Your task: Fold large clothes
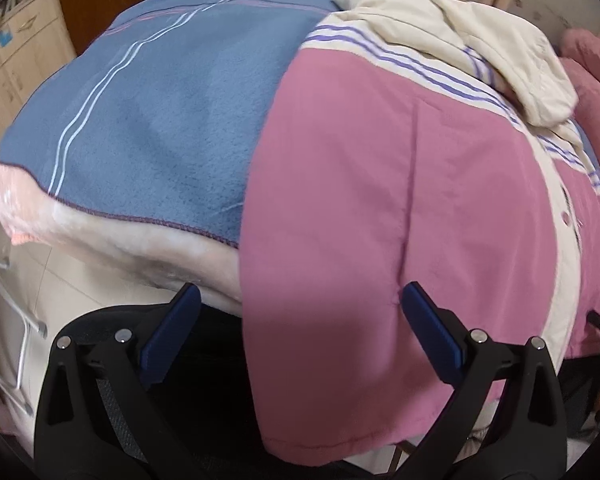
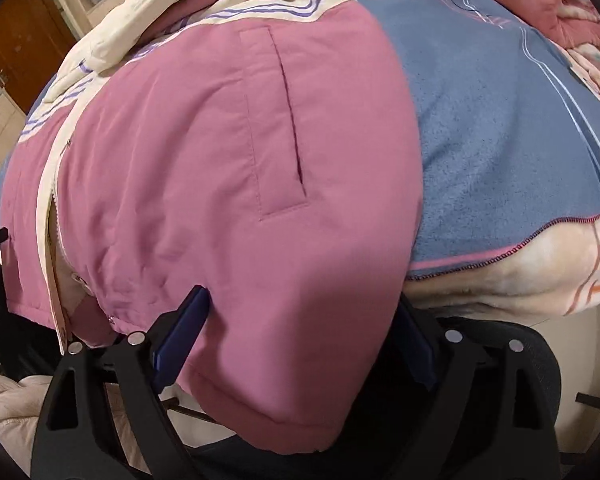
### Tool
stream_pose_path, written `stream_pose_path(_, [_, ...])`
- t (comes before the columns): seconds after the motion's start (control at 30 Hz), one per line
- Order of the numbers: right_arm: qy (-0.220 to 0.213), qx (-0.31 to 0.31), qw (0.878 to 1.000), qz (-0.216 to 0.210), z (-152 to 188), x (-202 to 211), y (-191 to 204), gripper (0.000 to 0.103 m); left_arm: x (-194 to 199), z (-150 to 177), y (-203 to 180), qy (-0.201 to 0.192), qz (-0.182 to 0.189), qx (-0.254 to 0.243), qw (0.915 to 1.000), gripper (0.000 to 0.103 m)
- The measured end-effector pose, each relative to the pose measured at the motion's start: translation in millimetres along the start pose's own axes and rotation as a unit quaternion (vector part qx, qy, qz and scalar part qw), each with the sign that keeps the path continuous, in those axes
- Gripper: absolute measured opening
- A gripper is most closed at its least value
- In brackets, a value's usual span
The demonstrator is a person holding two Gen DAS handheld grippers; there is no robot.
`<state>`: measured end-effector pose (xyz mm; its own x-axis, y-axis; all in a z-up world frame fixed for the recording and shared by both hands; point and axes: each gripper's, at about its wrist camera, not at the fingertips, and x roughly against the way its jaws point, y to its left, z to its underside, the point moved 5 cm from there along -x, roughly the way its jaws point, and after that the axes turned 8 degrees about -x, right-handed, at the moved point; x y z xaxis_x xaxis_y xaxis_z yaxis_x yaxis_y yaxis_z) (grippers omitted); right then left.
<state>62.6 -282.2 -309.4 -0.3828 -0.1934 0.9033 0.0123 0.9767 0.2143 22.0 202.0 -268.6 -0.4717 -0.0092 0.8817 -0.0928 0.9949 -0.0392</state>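
A pink padded jacket [image 1: 380,180] with cream trim, purple stripes and a cream hood [image 1: 480,40] lies spread on a blue blanket [image 1: 160,100] over a bed. Its hem hangs over the near bed edge. My left gripper [image 1: 300,312] stands open at that hem, and pink fabric lies loose between its blue pads [image 1: 428,320]. In the right wrist view the jacket [image 2: 220,160] shows a slit pocket [image 2: 284,120] and the front zip [image 2: 52,240]. My right gripper [image 2: 300,320] is wide open around the jacket's lower corner, which partly hides the right pad.
A black mesh chair [image 2: 520,360] sits below the bed edge. A white metal rack [image 1: 20,320] stands on the floor at left, with wooden cabinets [image 1: 20,60] behind. Pink pillows [image 2: 540,0] lie at the far side of the blue blanket [image 2: 500,120].
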Motion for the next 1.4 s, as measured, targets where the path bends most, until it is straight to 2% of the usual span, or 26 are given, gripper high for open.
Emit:
stream_pose_path(0.03, [0.001, 0.000, 1.000, 0.000, -0.3, -1.7, 0.1, 0.093, -2.6, 1.8, -5.0, 0.010, 0.039, -0.006, 0.9992, 0.101])
stream_pose_path(0.1, [0.004, -0.003, 1.000, -0.003, -2.6, -6.0, 1.7, 0.094, -11.4, 8.6, -12.5, 0.034, 0.076, -0.012, 0.9965, 0.101])
stream_pose_path(0.23, [0.009, -0.005, 1.000, -0.019, -5.7, -7.8, 1.0, 0.095, -32.5, 18.2, -23.2, 0.069, 0.066, -0.038, 0.9947, 0.101])
stream_pose_path(0.43, [0.008, -0.001, 1.000, -0.030, -7.9, -8.8, -7.4, 0.093, -36.3, 19.1, -35.9, 0.069, 0.063, -0.050, 0.9944, 0.101])
stream_pose_path(0.5, [0.001, 0.001, 0.999, -0.034, -3.6, -4.5, -5.9, 0.076, -36.5, 17.8, -40.6, 0.068, 0.060, -0.051, 0.9946, 0.101])
stream_pose_path(0.6, [-0.003, -0.002, 0.999, -0.046, 0.2, 4.3, -3.5, 0.057, -37.5, 14.8, -45.1, 0.067, 0.054, -0.052, 0.9949, 0.101])
stream_pose_path(0.7, [-0.003, -0.011, 0.998, -0.057, 0.7, 10.1, -7.6, 0.047, -36.2, 15.6, -49.2, 0.066, 0.048, -0.059, 0.9949, 0.101])
stream_pose_path(0.77, [-0.002, -0.015, 0.998, -0.064, 0.7, 13.0, -11.2, 0.044, -37.5, 12.6, -58.3, 0.065, 0.042, -0.066, 0.9948, 0.101])
stream_pose_path(0.87, [0.000, -0.014, 0.998, -0.061, 3.6, 13.6, -11.9, 0.045, -35.6, 14.5, -75.0, 0.063, 0.036, -0.074, 0.9946, 0.098])
stream_pose_path(0.97, [0.017, -0.016, 0.999, -0.048, 6.0, 7.5, -11.8, 0.060, -33.8, 17.2, -83.8, 0.060, 0.028, -0.086, 0.9941, 0.093])
stream_pose_path(1.03, [0.023, -0.014, 0.999, -0.046, 8.5, 4.8, -13.2, 0.063, -32.2, 16.5, -90.2, 0.059, 0.022, -0.094, 0.9936, 0.090])
stream_pose_path(1.2, [0.040, 0.015, 0.999, -0.026, 15.3, -3.7, -4.2, 0.083, -32.4, 13.7, -100.0, 0.059, 0.013, -0.101, 0.9931, 0.090])
stream_pose_path(1.3, [0.044, 0.024, 0.999, -0.011, 16.7, -8.9, 0.7, 0.085, -34.8, 12.4, -102.6, 0.059, 0.012, -0.101, 0.9930, 0.090])
stream_pose_path(1.4, [0.041, 0.017, 0.999, -0.022, 17.3, -6.5, -1.4, 0.084, -30.9, 16.0, -99.9, 0.059, 0.010, -0.103, 0.9929, 0.091])
